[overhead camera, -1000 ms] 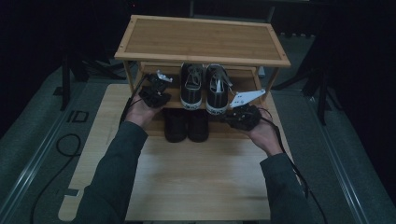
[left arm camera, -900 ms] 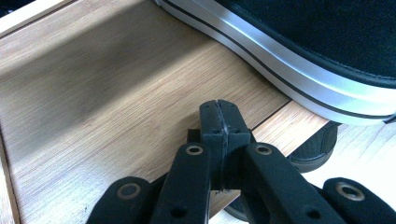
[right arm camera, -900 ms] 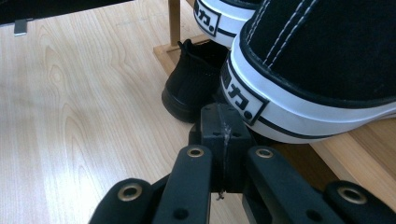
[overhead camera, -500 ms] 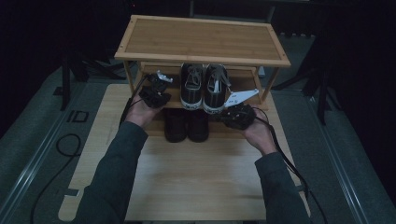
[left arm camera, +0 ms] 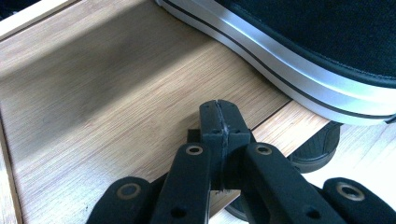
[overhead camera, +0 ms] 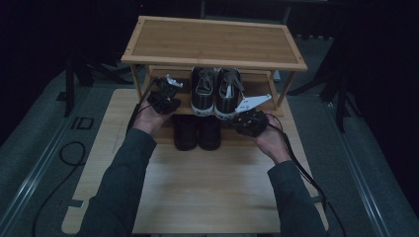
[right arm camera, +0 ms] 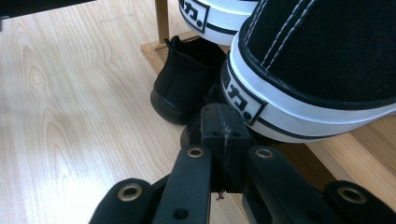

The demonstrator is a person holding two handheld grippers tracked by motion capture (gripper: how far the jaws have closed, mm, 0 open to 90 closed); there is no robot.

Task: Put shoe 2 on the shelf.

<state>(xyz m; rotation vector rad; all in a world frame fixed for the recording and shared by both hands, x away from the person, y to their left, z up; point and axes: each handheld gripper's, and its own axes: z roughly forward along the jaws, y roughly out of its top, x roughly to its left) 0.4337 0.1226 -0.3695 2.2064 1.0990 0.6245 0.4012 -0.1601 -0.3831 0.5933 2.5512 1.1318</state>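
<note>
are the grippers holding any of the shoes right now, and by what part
Nothing is held. The left gripper and right gripper are both shut with nothing between the jaws, beside the black-and-white sneakers.

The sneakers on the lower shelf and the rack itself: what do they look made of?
The sneakers look like black canvas or suede, going by the matte nap and white stitching, on a glossy white rubber sole with a black stripe. The rack looks like light bamboo or wood with a smooth, faintly shiny finish; straight grain shows on its lower shelf.
</note>
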